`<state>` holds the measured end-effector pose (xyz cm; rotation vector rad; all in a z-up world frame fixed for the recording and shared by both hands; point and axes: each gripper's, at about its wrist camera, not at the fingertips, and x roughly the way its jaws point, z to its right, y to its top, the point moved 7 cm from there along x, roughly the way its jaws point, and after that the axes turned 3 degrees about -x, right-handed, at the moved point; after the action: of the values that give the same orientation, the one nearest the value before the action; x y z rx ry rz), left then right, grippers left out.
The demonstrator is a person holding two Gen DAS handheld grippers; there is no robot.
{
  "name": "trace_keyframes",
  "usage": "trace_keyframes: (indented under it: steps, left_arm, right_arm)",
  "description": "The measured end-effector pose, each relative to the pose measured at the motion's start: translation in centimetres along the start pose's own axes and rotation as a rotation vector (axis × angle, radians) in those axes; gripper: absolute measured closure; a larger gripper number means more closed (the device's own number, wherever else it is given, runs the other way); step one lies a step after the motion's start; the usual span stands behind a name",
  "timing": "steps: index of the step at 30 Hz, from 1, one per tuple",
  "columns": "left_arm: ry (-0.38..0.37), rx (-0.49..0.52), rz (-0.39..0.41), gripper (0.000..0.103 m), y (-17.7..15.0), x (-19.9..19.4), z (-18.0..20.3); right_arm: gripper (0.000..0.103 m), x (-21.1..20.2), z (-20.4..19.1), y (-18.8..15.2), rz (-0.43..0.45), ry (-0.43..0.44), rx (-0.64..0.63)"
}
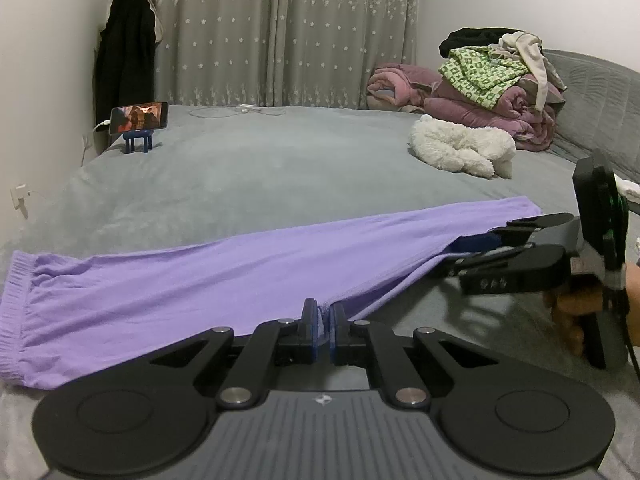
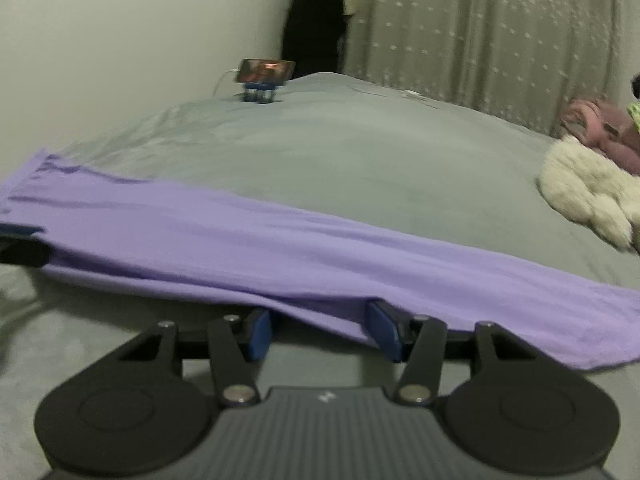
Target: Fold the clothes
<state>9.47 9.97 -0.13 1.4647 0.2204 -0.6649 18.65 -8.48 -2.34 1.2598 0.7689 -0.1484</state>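
Observation:
Purple trousers lie stretched across the near part of the grey bed, waistband at the left. My left gripper is shut on their near edge, with a pinch of purple cloth between its blue pads. My right gripper shows at the right of the left wrist view, its fingers at the cuff end of the trousers. In the right wrist view the trousers drape over my right gripper, whose fingers stand wide apart with the cloth edge lying across them.
A phone on a blue stand sits at the bed's far left corner. A white fluffy item and a pile of pink bedding with clothes lie at the far right. Curtains hang behind.

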Motion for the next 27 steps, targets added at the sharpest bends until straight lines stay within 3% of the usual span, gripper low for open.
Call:
trace_keyframes:
  steps: [4, 9, 11, 15, 22, 25, 27]
  left_arm:
    - [0.004, 0.012, -0.002, 0.098, -0.2, 0.0, 0.1]
    - [0.007, 0.018, -0.002, 0.098, -0.2, -0.1, 0.1]
    - [0.007, 0.020, -0.004, 0.098, -0.3, -0.1, 0.1]
    - [0.010, 0.029, -0.005, 0.098, -0.4, -0.2, 0.1]
    - [0.007, 0.044, 0.002, 0.098, -0.3, -0.5, 0.4]
    - [0.004, 0.039, -0.001, 0.098, -0.4, -0.5, 0.4]
    - [0.005, 0.040, -0.003, 0.098, -0.4, -0.4, 0.3]
  right_arm:
    - [0.063, -0.2, 1.3, -0.5, -0.008, -0.021, 0.014]
    - [0.091, -0.8, 1.5, -1.0, -0.032, -0.044, -0.029]
    - [0.097, -0.8, 1.5, -1.1, -0.044, -0.051, -0.036]
    - [0.098, -1.6, 1.4, -1.3, -0.052, -0.079, -0.083]
    - [0.097, -1.4, 2.8, -1.9, -0.056, -0.092, -0.017]
    - [0.090, -1.2, 3.5, -1.7, -0.046, -0.098, 0.007]
    - [0.080, -1.0, 4.0, -1.8, -0.035, -0.102, 0.025]
